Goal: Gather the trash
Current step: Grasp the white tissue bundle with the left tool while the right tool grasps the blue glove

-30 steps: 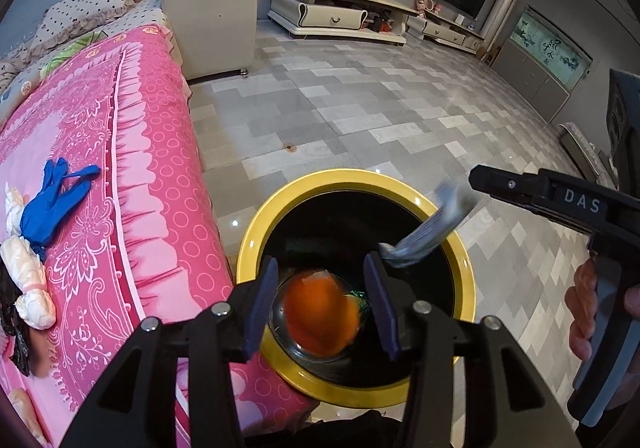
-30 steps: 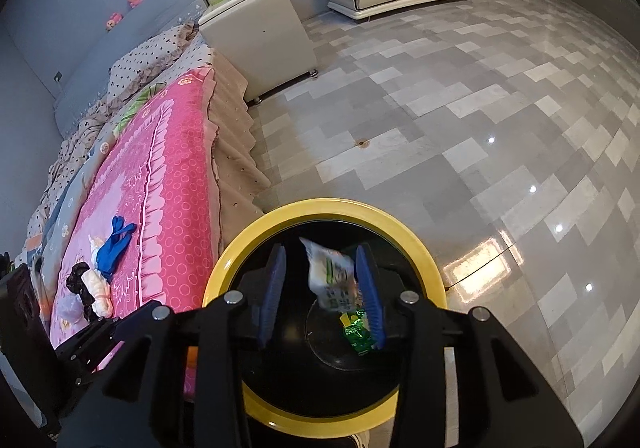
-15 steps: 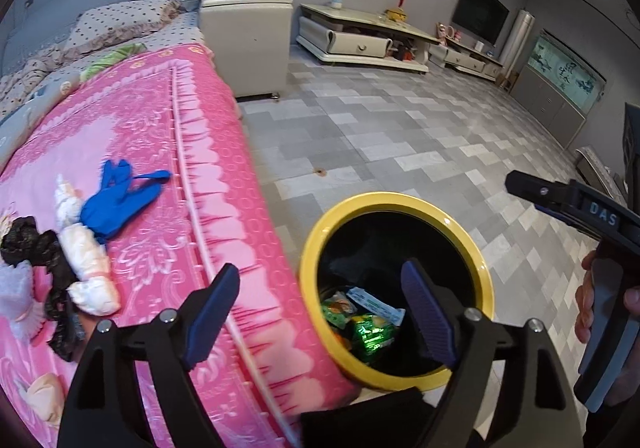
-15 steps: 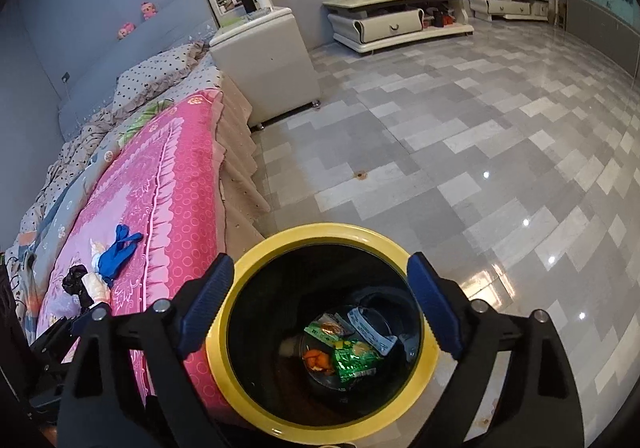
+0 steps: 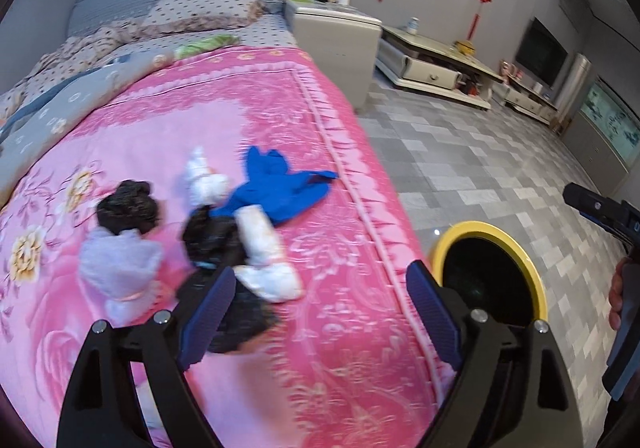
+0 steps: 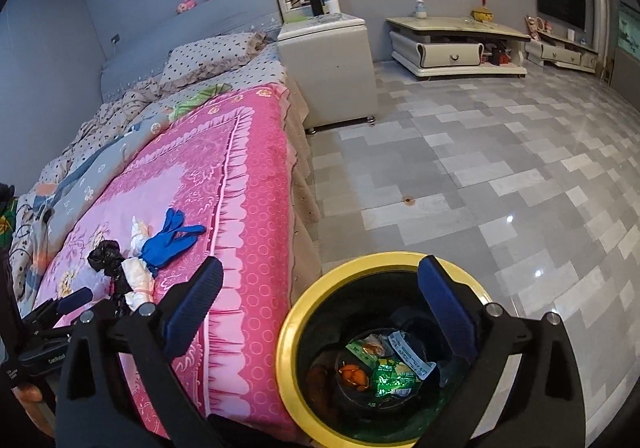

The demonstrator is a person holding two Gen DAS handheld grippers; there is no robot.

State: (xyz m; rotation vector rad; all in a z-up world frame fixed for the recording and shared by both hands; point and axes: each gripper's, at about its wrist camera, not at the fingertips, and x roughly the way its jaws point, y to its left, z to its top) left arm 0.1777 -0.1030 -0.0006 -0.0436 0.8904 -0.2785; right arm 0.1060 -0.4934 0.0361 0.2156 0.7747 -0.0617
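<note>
Blue glove [image 5: 280,186] flat on bedspread [image 5: 320,368], fingers toward floor-side edge

We note a pink bedspread [image 5: 328,360], a white cabinet [image 6: 332,72] beside the bed, a wall television [image 6: 560,4], grey floor tiles [image 6: 500,184].

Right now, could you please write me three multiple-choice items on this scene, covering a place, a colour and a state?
1. Where does the blue glove lie?
A. on the pink bedspread
B. in the bin
C. on the floor

2. What colour is the trash bin's rim?
A. red
B. yellow
C. white

3. How stand the right gripper jaws?
A. shut on a wrapper
B. shut on the glove
C. wide open, empty

Answers: 1 A, the glove rests on the bedspread; 2 B, the ring is yellow; 3 C, they have just been opening, with nothing between them.
</note>
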